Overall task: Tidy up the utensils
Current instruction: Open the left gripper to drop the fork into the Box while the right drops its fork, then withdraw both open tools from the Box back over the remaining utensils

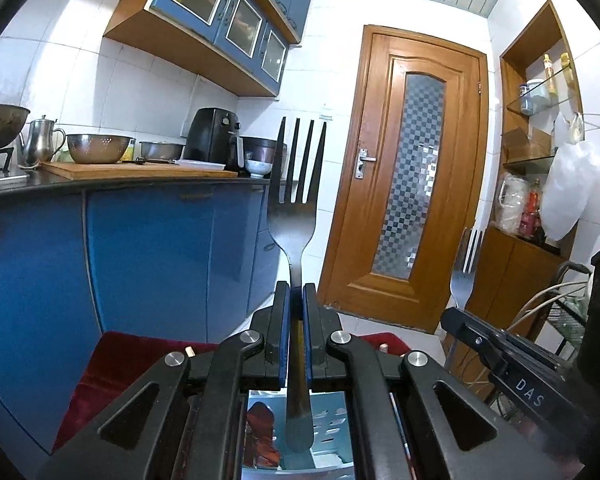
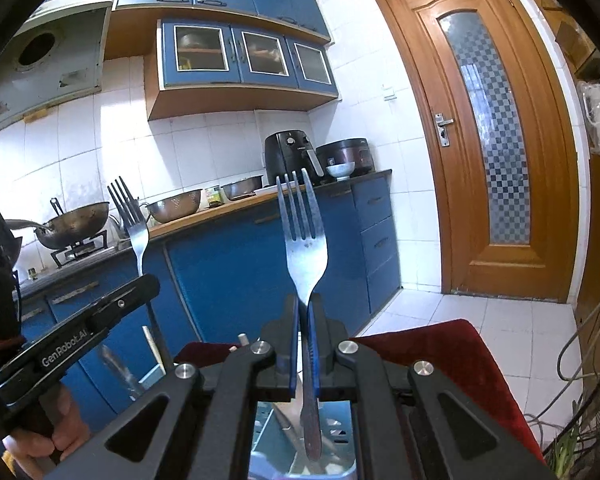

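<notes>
My left gripper [image 1: 296,294] is shut on a steel fork [image 1: 294,216] by its neck, tines up, handle hanging down over a light blue slotted basket [image 1: 328,426]. My right gripper [image 2: 305,306] is shut on a second steel fork [image 2: 305,236], tines up, its handle over the same basket [image 2: 334,420]. The right gripper and its fork [image 1: 466,276] show at the right of the left wrist view. The left gripper and its fork [image 2: 134,224] show at the left of the right wrist view. Both forks are held in the air.
A red cushion [image 2: 452,356] lies under the basket. A blue-fronted kitchen counter [image 1: 120,178] carries bowls, a kettle, an air fryer [image 2: 290,156] and a wok on a stove [image 2: 74,224]. A wooden door [image 1: 412,168] and shelves [image 1: 540,120] stand to the right. Cables [image 2: 580,360] lie at right.
</notes>
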Demonstrator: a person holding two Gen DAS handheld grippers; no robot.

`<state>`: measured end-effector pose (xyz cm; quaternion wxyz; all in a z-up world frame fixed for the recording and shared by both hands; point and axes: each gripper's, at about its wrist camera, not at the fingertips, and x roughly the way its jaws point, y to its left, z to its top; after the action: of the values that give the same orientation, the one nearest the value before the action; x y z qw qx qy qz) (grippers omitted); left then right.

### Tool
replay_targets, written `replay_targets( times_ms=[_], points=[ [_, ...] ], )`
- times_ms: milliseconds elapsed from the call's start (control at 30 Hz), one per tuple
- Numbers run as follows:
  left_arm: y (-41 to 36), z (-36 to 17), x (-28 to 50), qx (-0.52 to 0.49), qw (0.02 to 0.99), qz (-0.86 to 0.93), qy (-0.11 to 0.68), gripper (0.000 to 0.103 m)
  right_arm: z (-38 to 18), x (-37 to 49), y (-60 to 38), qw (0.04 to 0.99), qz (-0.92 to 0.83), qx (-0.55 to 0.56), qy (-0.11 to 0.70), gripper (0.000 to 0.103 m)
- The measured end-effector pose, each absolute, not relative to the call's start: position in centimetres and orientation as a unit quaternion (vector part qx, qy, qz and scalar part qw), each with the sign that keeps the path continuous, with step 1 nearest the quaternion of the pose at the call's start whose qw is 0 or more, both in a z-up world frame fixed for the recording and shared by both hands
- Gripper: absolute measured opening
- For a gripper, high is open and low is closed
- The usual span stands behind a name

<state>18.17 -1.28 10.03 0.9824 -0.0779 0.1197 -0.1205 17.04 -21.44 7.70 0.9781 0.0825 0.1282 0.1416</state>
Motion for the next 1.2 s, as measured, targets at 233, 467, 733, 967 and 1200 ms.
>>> replay_targets(
  times_ms=[233,467,733,967,1200],
  points=[
    [-1.7,8.1,18.8,-0.072,0.981,-0.119,0.139,0.004,6.2,17.6,-20.5,0.979,0.136,0.058,0.138,0.006],
    [-2.0,7.7,18.1,-0.061,0.982,-0.124,0.132,0.004,5.1,18.1,-20.3,0.977,0.132,0.061,0.155,0.008],
    [-2.5,7.9,17.6,-0.054,0.981,-0.138,0.129,0.039,5.2,17.8,-20.8,0.975,0.14,0.079,0.154,0.031],
    [-2.3,8.4,17.3,-0.063,0.978,-0.146,0.136,0.04,5.9,17.1,-21.2,0.975,0.142,0.088,0.147,0.032],
    [-2.4,9.4,16.5,-0.07,0.973,-0.163,0.151,0.046,6.7,15.9,-22.0,0.972,0.147,0.113,0.146,0.036]
  ],
)
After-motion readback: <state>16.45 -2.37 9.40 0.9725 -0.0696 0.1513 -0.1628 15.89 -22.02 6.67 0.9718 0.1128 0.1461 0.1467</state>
